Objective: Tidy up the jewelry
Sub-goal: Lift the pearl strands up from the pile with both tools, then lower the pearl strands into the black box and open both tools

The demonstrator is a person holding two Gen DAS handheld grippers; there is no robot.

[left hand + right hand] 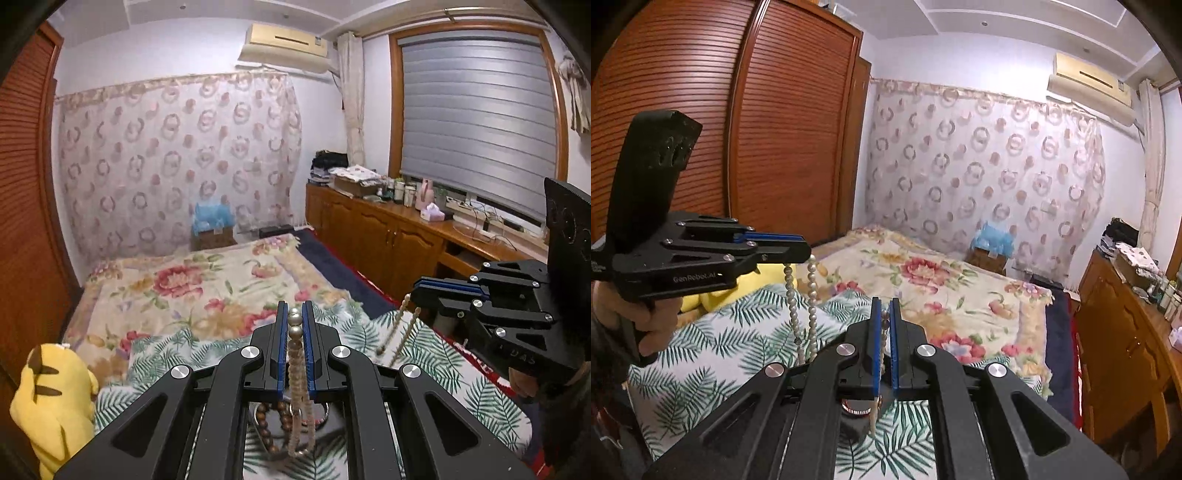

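A long pearl necklace [295, 332] hangs between both grippers above the leaf-print cloth [424, 354]. My left gripper [294, 314] is shut on its large pearls; strands hang down under the jaws. It also shows in the right wrist view [803, 251], with pearl strands [801, 306] dangling from it. My right gripper [885, 314] is shut on a thinner stretch of the necklace [884, 325]. It shows in the left wrist view [417, 288], with strands [399, 325] hanging below. A brown bead bracelet [271, 424] lies below my left gripper.
A yellow plush toy [55, 402] sits at the left of the bed. A floral blanket [207, 291] covers the bed beyond the cloth. A wooden cabinet [399, 236] with clutter runs along the right. A wardrobe [738, 110] stands at the left.
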